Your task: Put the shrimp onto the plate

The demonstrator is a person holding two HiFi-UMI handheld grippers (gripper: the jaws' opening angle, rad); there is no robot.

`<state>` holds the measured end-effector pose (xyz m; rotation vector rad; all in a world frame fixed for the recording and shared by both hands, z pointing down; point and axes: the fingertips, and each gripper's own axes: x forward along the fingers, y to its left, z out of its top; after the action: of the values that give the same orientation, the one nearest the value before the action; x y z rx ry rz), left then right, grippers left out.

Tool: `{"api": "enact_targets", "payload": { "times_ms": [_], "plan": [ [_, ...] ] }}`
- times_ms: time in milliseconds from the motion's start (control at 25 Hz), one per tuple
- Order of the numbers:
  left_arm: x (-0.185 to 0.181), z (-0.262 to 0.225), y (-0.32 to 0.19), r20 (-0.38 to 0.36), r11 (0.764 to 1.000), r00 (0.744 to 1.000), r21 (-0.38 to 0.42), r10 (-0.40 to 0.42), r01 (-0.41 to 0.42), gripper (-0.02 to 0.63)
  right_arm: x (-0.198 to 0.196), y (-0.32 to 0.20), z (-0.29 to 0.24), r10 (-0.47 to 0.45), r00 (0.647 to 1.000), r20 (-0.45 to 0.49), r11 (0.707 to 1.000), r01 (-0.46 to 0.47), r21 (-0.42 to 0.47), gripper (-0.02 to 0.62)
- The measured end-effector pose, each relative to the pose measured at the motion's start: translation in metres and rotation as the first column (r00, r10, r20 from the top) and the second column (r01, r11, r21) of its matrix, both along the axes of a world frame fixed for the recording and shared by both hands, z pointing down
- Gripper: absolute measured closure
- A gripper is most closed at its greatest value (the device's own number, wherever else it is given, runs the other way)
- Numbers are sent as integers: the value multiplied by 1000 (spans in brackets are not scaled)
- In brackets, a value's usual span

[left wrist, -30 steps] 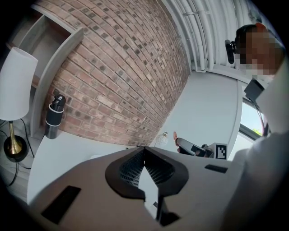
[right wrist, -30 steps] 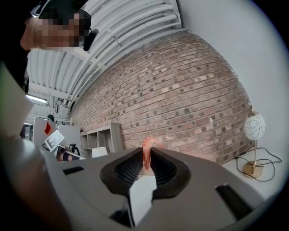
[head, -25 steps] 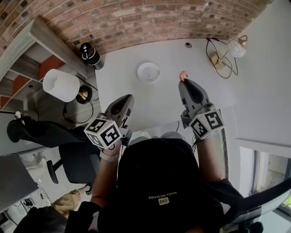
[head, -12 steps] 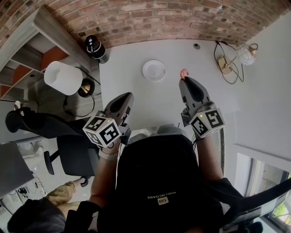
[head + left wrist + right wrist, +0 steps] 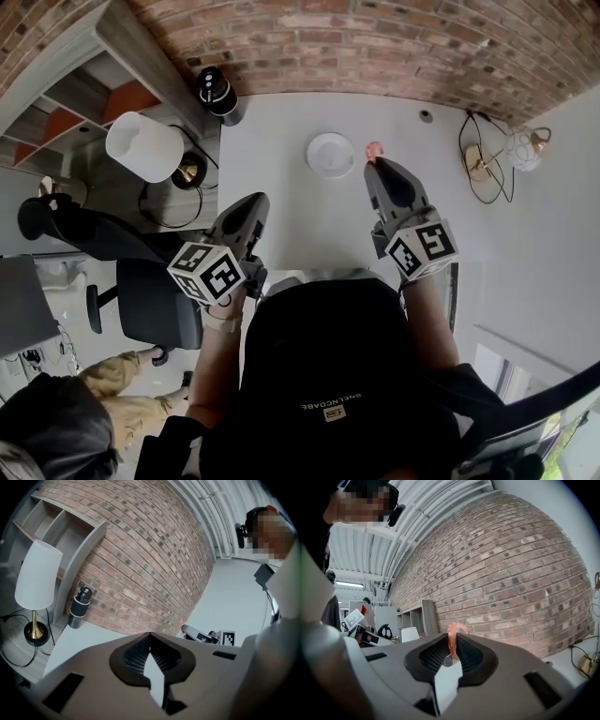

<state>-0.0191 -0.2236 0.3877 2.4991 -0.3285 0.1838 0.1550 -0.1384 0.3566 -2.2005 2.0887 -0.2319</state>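
Your right gripper [image 5: 375,164]: fingers pinch shrimp [image 5: 375,149], held up just right of plate [image 5: 331,155], ready to carry over. Your left gripper [image 5: 255,202]: fingers closed, empty, out of way above desk [image 5: 281,187].

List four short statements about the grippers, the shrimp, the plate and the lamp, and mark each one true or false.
1. The right gripper holds the shrimp. True.
2. The shrimp lies on the plate. False: it is pinched between the right gripper's jaws, just right of the plate, which is bare.
3. The left gripper grips the plate. False: its jaws are together on nothing, and it is well short of the plate.
4. A lamp with a white shade stands off to the left. True.
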Motion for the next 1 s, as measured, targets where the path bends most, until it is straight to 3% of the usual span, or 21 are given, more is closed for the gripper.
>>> {"api": "enact_targets", "payload": {
  "times_ms": [1000],
  "plan": [
    [-3, -4, -2, 56, 980, 978, 19, -201, 200, 603, 35, -61, 17, -171, 985, 24, 985, 171, -23, 543]
  ]
}}
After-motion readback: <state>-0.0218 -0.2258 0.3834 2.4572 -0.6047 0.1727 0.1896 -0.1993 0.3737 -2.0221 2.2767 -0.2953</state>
